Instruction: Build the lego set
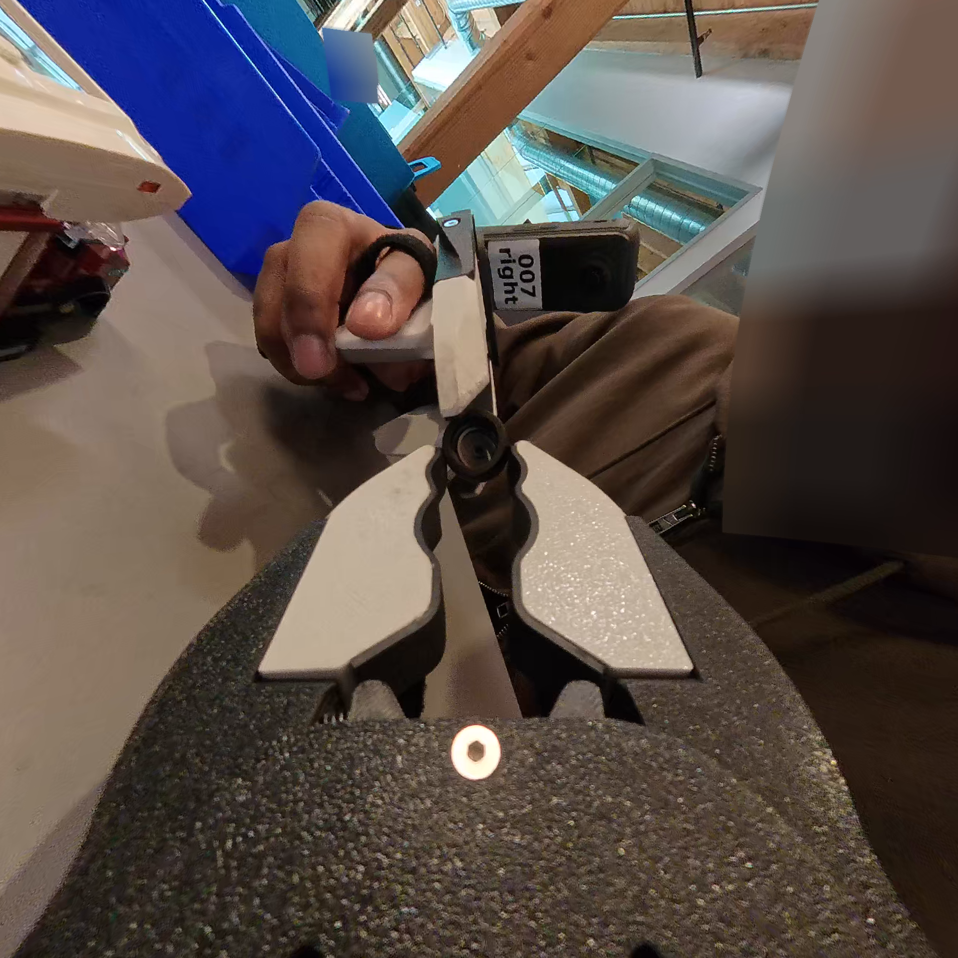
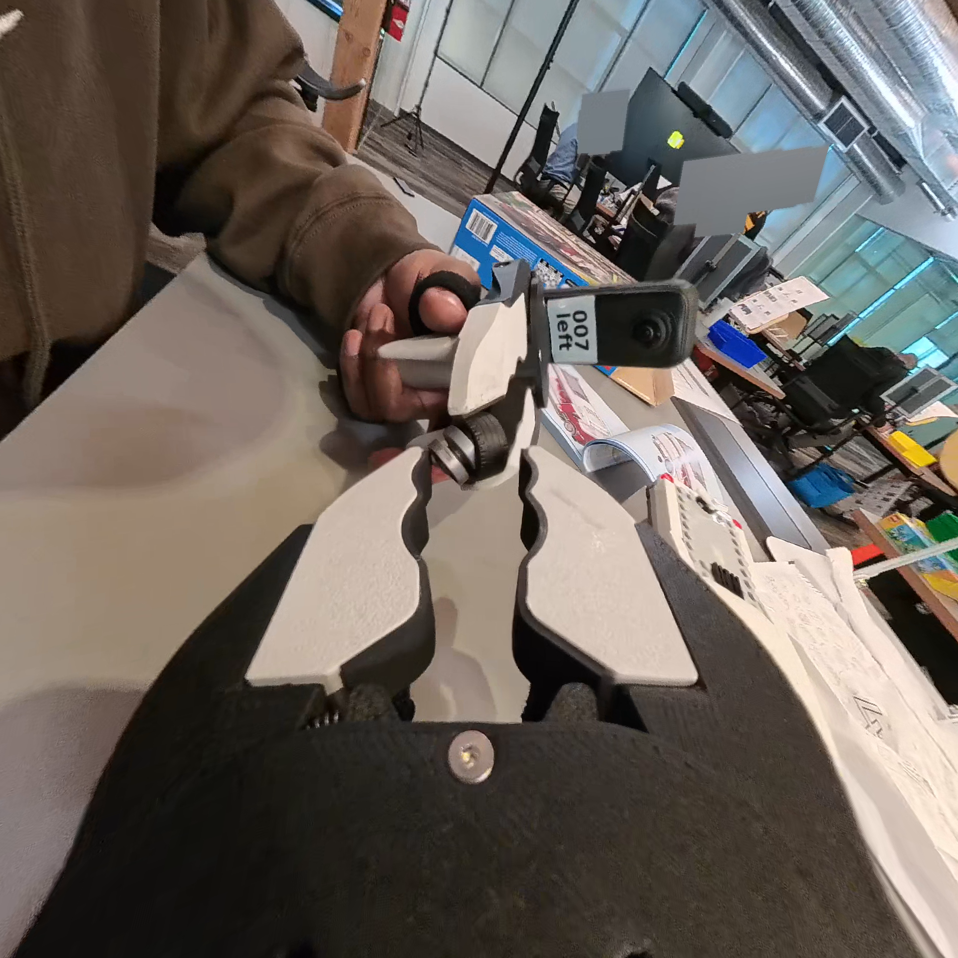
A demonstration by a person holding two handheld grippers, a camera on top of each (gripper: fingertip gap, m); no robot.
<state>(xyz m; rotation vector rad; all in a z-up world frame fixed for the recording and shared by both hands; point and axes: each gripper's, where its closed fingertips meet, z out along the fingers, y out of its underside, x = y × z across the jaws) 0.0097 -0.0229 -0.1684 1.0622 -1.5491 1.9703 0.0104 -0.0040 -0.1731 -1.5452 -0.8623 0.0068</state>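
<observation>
The left tongs [image 1: 474,452] clamp a small black wheel [image 2: 490,440] by its tread. Its axle and grey hub [image 2: 447,457] point toward the right tongs [image 2: 474,459], which stand wide just beside the wheel, above the surface [image 2: 155,414].

The small black rubber toy wheel [image 1: 474,450] with its grey metal-looking hub [image 2: 450,459] sits right at the tips of the left gripper's fingers [image 2: 484,363], which are closed on its ribbed black tyre. It is tipped on its side. The hub end pokes into the gap between the right gripper's fingers [image 2: 378,518], just beside the left one.
</observation>
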